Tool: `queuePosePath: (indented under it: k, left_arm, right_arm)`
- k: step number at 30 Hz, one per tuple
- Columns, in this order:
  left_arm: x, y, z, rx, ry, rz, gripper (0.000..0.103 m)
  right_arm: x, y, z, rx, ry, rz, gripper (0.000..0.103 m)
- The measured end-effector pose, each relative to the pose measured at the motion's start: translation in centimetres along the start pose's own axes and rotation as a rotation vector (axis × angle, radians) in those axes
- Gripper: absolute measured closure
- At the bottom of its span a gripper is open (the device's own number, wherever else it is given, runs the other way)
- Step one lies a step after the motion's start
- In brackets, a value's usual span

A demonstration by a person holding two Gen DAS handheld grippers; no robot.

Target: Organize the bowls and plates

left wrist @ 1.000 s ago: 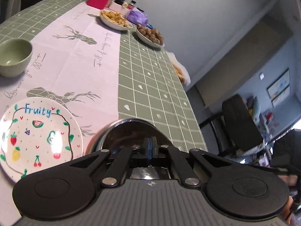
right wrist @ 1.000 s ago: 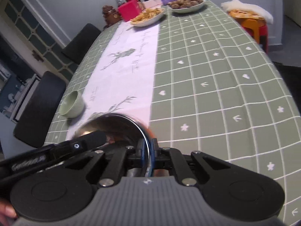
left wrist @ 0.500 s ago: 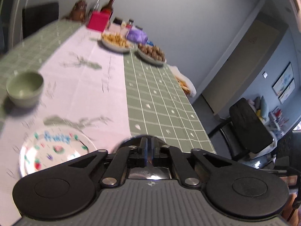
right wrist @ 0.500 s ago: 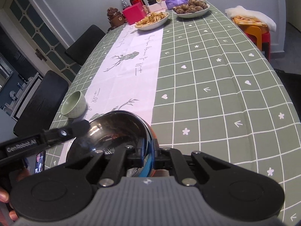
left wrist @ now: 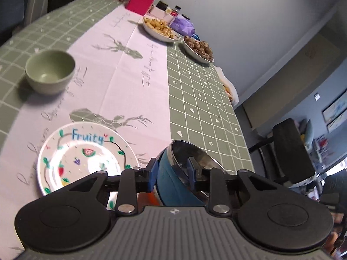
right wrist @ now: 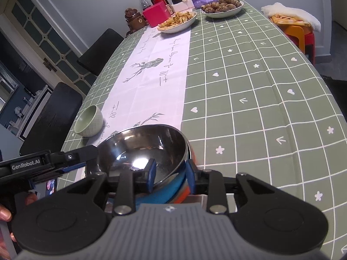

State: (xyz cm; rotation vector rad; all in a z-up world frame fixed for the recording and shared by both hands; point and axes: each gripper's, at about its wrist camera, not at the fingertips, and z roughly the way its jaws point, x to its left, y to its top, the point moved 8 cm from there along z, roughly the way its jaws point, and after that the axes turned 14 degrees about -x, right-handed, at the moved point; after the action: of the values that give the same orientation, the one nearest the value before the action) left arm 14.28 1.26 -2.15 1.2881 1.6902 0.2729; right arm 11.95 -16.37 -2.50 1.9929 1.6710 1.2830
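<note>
A steel bowl with a blue outside [right wrist: 141, 147] rests on an orange-edged dish near the table's front edge. My right gripper [right wrist: 170, 173] straddles its near rim and its jaws are opening, the blue pads off the wall. My left gripper [left wrist: 172, 174] straddles the rim of the same bowl [left wrist: 169, 186] from the other side, its jaws also opening. One of the left gripper's fingers [right wrist: 86, 151] shows at the bowl's left rim. A white "Fruity" plate [left wrist: 86, 158] lies left of the bowl. A small green bowl [left wrist: 49, 73] [right wrist: 90, 121] stands farther back on the left.
The green checked tablecloth [right wrist: 249, 86] has a white runner [right wrist: 156, 82] down its middle. At the far end are two food dishes [right wrist: 177, 20], a pink box [right wrist: 156, 14] and bottles. Black chairs [right wrist: 52, 112] line the left side. An orange stool [right wrist: 297, 32] stands right.
Both grippers were shut on the steel bowl's rim; now their jaws stand apart around it. The left gripper has drawn back and the bowl has settled lower.
</note>
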Motion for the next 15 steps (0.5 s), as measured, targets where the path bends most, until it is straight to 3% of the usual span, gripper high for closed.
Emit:
queuePosePath:
  k: [4,6,8,11,15]
  left_arm:
    - [-0.3,-0.3,0.5,0.008,-0.014,-0.028,0.071]
    - [-0.4,-0.3,0.5,0.002,-0.006,-0.013,0.071]
    - [-0.5,-0.4,0.5,0.000,0.011,0.004,0.080]
    - [-0.2,-0.3,0.4,-0.012,0.027,0.003,0.086]
    - [-0.1,0.0,-0.1,-0.016,0.024,-0.005,0.086]
  right_arm:
    - [-0.5,-0.3,0.2,0.020,-0.004,0.038,0.075]
    - [-0.8,-0.2,0.2,0.015,-0.010,0.059,0.082]
    - [-1.2,-0.2,0.1,0.010,-0.011,0.085,0.088]
    - [-1.0,-0.1,-0.2,-0.012,-0.015,0.064,0.096]
    - [-0.4,0.4,-0.7,-0.041,-0.001,0.037,0.097]
